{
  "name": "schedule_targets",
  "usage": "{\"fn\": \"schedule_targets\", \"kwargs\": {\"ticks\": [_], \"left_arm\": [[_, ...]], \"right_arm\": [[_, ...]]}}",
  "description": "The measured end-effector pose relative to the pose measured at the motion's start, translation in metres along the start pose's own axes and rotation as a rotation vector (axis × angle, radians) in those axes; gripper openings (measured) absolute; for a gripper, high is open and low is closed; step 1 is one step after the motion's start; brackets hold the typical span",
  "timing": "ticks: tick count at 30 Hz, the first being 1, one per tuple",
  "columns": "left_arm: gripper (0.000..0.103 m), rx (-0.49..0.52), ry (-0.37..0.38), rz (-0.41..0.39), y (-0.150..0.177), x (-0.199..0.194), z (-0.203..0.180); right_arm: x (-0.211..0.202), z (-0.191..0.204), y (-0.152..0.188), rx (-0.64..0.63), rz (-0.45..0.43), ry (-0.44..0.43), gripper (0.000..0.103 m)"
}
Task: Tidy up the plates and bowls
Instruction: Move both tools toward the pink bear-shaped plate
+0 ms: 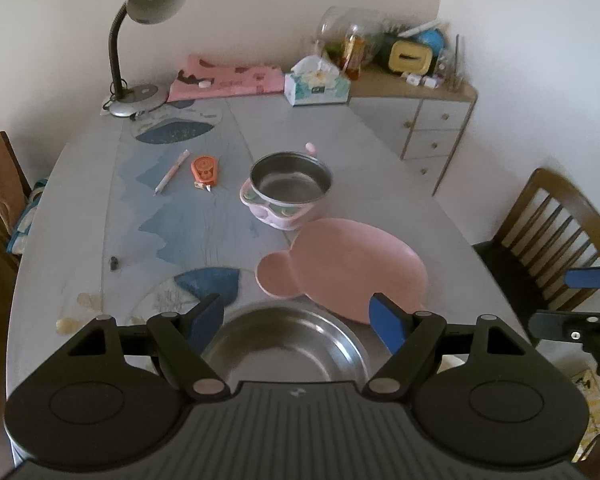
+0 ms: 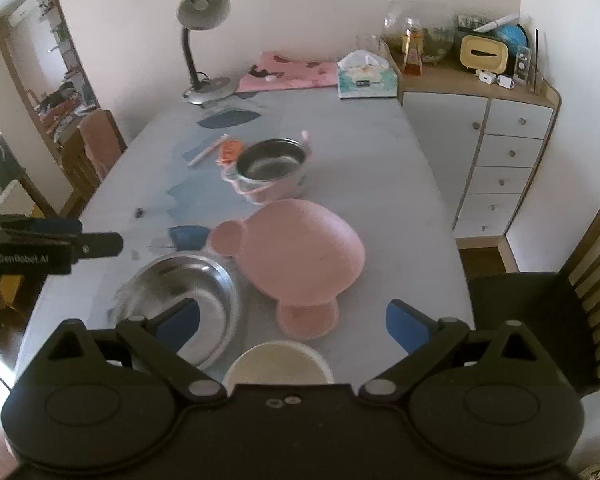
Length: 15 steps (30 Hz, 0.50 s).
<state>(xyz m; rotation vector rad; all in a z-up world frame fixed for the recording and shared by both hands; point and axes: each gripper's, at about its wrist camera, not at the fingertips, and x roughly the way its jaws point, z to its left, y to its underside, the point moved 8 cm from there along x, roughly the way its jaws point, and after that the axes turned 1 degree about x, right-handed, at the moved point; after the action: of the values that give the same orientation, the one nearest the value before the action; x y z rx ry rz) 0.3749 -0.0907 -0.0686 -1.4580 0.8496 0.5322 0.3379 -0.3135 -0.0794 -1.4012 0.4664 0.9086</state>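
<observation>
My left gripper (image 1: 296, 320) hangs open over a wide steel bowl (image 1: 288, 344) at the table's near edge, its blue pads apart from the rim. Just beyond lies a pink bear-shaped plate (image 1: 348, 268), and behind it a pink pot with a steel inside (image 1: 288, 184). In the right wrist view my right gripper (image 2: 292, 322) is open wide above a cream bowl (image 2: 278, 364), with nothing between its fingers. The steel bowl (image 2: 180, 296) sits to its left, the pink plate (image 2: 296, 252) ahead, the pot (image 2: 268, 168) farther back. Each gripper shows in the other's view: right (image 1: 572, 300), left (image 2: 96, 236).
On the grey table (image 1: 360, 152) lie a pen (image 1: 172, 172) and an orange tape dispenser (image 1: 204, 170). A desk lamp (image 1: 140, 40), pink cloth (image 1: 224, 80) and tissue box (image 1: 316, 86) line the far end. A wooden chair (image 2: 560, 320) stands right, a drawer cabinet (image 2: 500, 160) behind.
</observation>
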Motion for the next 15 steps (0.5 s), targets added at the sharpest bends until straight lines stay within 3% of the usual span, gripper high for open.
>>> {"fn": "schedule_targets", "kwargs": {"ticks": [15], "left_arm": [[0.080,-0.048,-0.080,0.170,-0.026,0.129,0.030]], "right_arm": [[0.106,-0.058,-0.018,0.022,0.150,0.016,0.097]]}}
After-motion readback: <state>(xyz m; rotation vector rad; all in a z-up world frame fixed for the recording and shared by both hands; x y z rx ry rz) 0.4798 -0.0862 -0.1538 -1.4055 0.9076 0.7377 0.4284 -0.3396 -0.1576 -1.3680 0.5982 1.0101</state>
